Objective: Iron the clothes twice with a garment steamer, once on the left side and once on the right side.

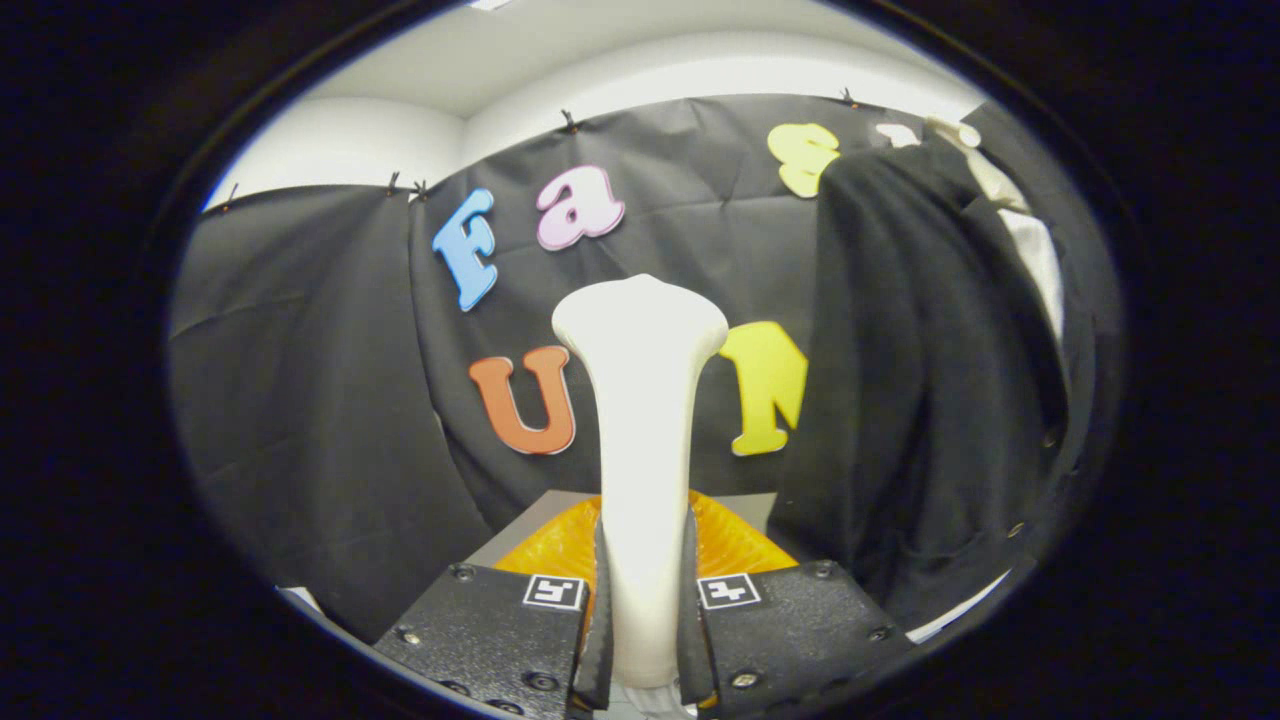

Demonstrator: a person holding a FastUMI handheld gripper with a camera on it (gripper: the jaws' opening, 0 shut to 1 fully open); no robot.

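gripping the white steamer, tongs closed on its handle, black garment hanging beside the black cloth wall

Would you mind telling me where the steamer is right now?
In the gripper view, the white steamer stands upright between the gripper's fingers, which are shut on its handle. Its head is raised before the booth wall, with the dark garment hanging to its right.

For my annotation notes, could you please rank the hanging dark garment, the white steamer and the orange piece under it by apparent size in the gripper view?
1. Dark garment, largest.
2. White steamer, clamped between the gripper fingers; nearness inflates it.
3. Orange piece, smallest, partly hidden.
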